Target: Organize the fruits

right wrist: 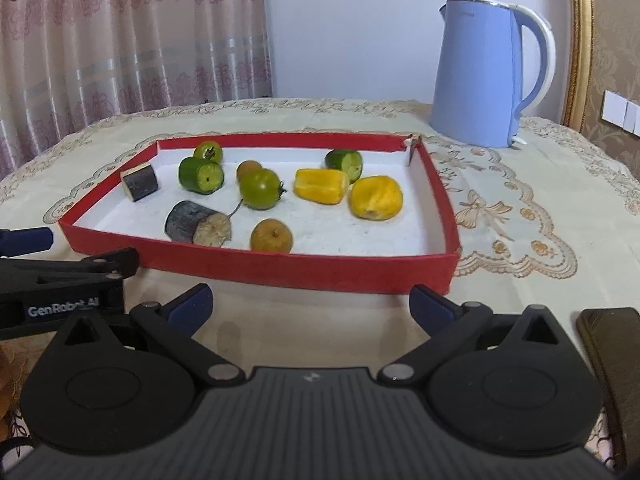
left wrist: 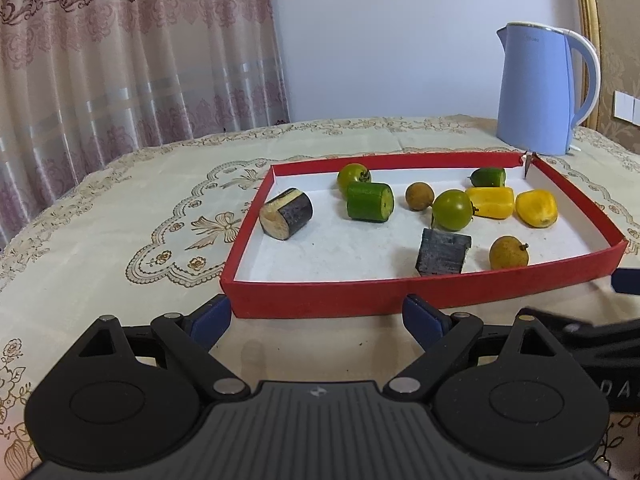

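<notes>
A red tray (left wrist: pixel 320 298) (right wrist: pixel 280 270) with a white floor holds the produce: two green tomatoes (left wrist: pixel 453 209) (right wrist: pixel 260 189), two cucumber pieces (left wrist: pixel 370 202) (right wrist: pixel 201 175), two yellow pepper pieces (left wrist: pixel 536 208) (right wrist: pixel 375 197), two brown longans (left wrist: pixel 508 253) (right wrist: pixel 271 235) and two dark eggplant pieces (left wrist: pixel 286 214) (right wrist: pixel 198 224). My left gripper (left wrist: pixel 316 320) is open and empty just before the tray's near wall. My right gripper (right wrist: pixel 312 306) is open and empty, also just before the near wall. Each gripper shows at the edge of the other's view.
A blue electric kettle (left wrist: pixel 538 88) (right wrist: pixel 480 72) stands behind the tray at the back right. A dark phone (right wrist: pixel 612 356) lies on the tablecloth at my right. Curtains hang at the back left. A gold-framed edge (right wrist: pixel 580 40) stands at the far right.
</notes>
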### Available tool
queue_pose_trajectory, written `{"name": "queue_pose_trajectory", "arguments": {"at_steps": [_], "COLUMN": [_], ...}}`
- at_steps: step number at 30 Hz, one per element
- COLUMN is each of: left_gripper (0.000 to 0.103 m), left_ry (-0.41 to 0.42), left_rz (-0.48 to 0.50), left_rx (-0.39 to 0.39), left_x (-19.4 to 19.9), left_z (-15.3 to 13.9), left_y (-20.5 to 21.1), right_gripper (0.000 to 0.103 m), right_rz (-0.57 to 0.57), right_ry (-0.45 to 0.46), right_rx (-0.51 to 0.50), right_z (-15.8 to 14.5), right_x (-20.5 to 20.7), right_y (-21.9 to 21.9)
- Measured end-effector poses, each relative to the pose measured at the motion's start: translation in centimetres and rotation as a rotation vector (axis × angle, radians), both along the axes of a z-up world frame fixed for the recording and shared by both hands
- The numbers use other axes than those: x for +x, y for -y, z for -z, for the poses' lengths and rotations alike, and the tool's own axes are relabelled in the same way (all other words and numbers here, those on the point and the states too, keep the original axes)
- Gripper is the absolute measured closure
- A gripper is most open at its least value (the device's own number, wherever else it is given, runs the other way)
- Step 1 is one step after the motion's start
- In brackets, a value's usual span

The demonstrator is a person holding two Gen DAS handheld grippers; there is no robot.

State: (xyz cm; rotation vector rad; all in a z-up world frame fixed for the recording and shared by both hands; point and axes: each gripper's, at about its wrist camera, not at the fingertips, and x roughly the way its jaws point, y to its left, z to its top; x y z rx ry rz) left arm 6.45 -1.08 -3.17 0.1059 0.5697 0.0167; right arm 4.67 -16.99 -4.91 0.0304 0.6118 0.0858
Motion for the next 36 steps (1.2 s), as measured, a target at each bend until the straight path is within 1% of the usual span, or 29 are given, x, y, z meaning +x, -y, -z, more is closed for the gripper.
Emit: {"name": "queue_pose_trajectory", "arguments": {"at_steps": [9, 12, 21, 25, 31, 36], "left_gripper": [0.010, 0.010, 0.010, 0.010, 0.010, 0.010], "left_ry": [-0.016, -0.024, -0.024, -0.031, -0.063, -0.062], "left_rz": [-0.015, -0.022, -0.025, -0.029, -0.022, -0.015], "left_rx": [-0.013, -0.010, 0.014, 0.000, -0.048, -0.041], "left_x": [0.28, 0.46, 0.39, 0.42, 0.81, 0.72], "left_z": [0.21, 0.32, 0.58, 0.61, 0.70, 0.71], "left_y": [-0.31, -0.25, 0.04, -0.09, -0.74, -0.59], "right_gripper": [0.000, 0.000, 0.000, 0.000, 0.000, 0.000], "right_rz": [0.006, -0.002, 0.007, 0.007, 0.007, 0.007], "right_ry": [-0.009, -0.037, -0.044, -0.044, -0.047, -0.047], "right_rx": [-0.014, -0.010, -0.003, -0.002, -0.011, -0.014], "right_z": [0.25, 0.44, 0.56, 0.56, 0.62, 0.64], "right_x": [-0.10, 0.19, 0.23, 0.24, 0.28, 0.32], "right_y": [0.06, 0.14, 0.30, 0.34, 0.29, 0.22]}}
